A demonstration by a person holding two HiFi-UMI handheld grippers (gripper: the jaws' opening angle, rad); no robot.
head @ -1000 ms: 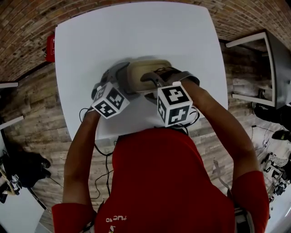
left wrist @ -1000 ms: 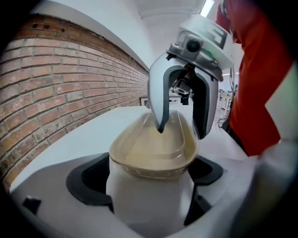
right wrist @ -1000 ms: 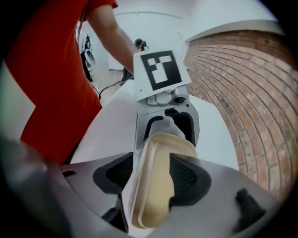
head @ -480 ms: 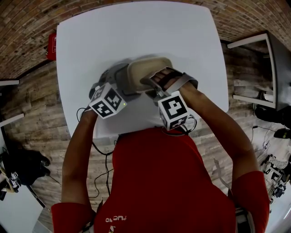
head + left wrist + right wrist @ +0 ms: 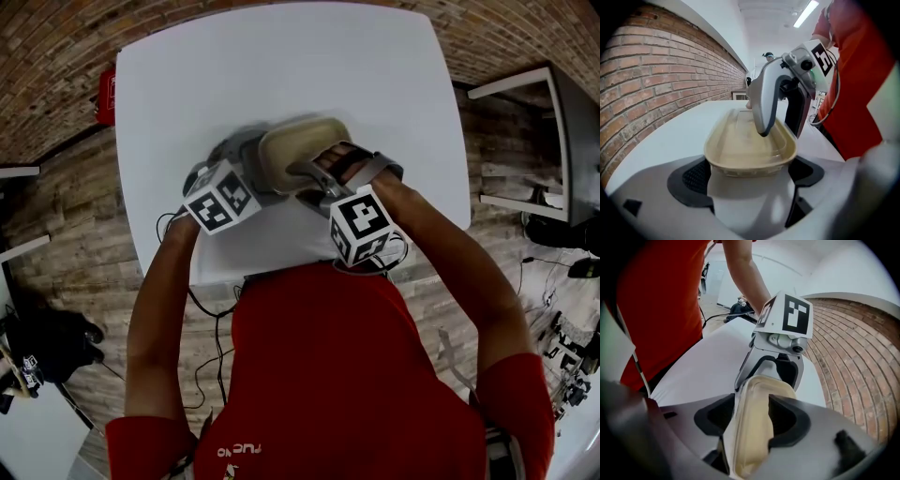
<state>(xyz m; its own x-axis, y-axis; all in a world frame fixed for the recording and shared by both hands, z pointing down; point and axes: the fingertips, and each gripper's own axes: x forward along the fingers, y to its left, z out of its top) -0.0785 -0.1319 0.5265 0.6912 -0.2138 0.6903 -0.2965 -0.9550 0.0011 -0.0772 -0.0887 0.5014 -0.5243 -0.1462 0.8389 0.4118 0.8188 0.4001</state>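
Tray (image 5: 296, 150) turned slightly, L gripper (image 5: 255, 167), R gripper (image 5: 309, 178) still clamped

Red T-shirt (image 5: 347, 375), grey tongs (image 5: 247, 161) (image 5: 312, 174)

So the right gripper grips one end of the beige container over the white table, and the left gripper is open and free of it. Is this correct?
Not quite: the left gripper is shut on the beige container at its other end, as the left gripper view shows. The right gripper does grip one end, over the white table.
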